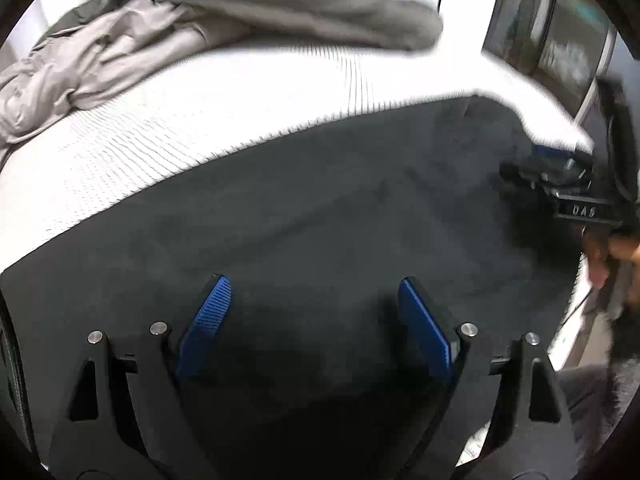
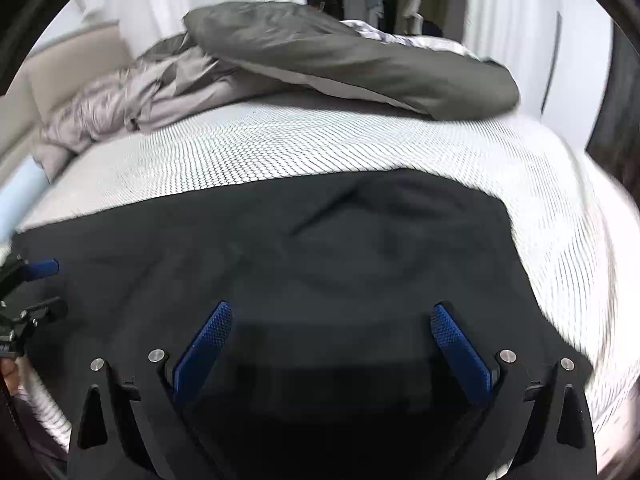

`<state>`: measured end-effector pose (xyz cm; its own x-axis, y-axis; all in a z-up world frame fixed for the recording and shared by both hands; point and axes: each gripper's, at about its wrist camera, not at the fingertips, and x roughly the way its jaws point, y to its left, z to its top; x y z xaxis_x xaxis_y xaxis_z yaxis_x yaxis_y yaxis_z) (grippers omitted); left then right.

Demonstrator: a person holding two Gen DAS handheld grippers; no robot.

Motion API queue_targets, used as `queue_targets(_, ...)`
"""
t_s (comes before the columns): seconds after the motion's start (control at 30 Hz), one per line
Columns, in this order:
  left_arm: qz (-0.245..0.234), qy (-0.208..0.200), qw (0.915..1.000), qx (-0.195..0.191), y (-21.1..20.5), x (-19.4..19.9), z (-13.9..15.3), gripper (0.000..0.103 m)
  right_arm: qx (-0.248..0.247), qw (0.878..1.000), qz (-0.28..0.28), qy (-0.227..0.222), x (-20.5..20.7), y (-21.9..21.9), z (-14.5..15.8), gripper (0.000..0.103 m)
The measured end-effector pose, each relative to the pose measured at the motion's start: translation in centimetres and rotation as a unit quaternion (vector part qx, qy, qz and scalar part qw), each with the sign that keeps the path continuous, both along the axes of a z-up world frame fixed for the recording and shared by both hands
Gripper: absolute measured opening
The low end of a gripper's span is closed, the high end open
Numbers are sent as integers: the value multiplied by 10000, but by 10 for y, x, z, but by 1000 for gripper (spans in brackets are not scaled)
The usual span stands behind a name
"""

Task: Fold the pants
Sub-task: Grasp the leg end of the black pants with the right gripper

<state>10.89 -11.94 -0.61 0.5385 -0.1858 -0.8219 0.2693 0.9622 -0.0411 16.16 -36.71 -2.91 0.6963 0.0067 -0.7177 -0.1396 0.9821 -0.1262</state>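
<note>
Black pants [image 1: 320, 208] lie spread flat on a white textured bed cover [image 1: 200, 120]; in the right wrist view the pants [image 2: 320, 248] fill the near half of the bed. My left gripper [image 1: 314, 292] hovers over the dark cloth with its blue pads wide apart and nothing between them. My right gripper [image 2: 331, 316] is likewise open above the pants, empty. The right gripper [image 1: 560, 184] shows at the right edge of the left wrist view, held by a hand [image 1: 600, 256]. The left gripper [image 2: 36, 288] shows at the left edge of the right wrist view.
A rumpled grey duvet [image 2: 340, 60] and a lighter crumpled sheet [image 2: 120, 108] are heaped at the far side of the bed. A beige headboard [image 2: 60, 68] stands at far left. Dark furniture [image 1: 560, 32] stands past the bed's right edge.
</note>
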Motion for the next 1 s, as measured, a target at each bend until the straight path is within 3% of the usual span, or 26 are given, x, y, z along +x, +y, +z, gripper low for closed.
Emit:
queue_targets(0.1,26,132,9996,260,-7,5,-15,87,-645,9974,136,294,19,17,-20,101)
queue_targets(0.23,32,89,9998,151,6,0,-13,88,-328,9977,293,518,-1,-11,-22,101)
queue_targets(0.4,107,-14,9999,119,24,-15,-14,88,-551,9960,562,414,-50,-45,-20,101)
queue_targets(0.47,157,-57,9998,86,29,-23,-12,88,-652,9962,339,466,-57,-55,-23,101)
queue_targets(0.57,85,-263,9996,-60,24,-34,3,88,-247,9992,42,322,-54,-65,-14,101)
queue_targets(0.67,-155,-438,9988,-183,7,-36,14,88,-37,9998,146,101,-47,-40,-2,102)
queue_targets(0.77,-479,-357,9981,-118,-24,-29,9,88,208,9990,393,107,-33,1,1,101)
queue_targets(0.9,-649,-190,9976,152,-45,-30,-7,88,-234,9965,698,405,-3,50,-19,101)
queue_targets(1.0,-643,-86,9979,-58,-34,-36,-9,91,-532,9925,877,667,2,54,-37,101)
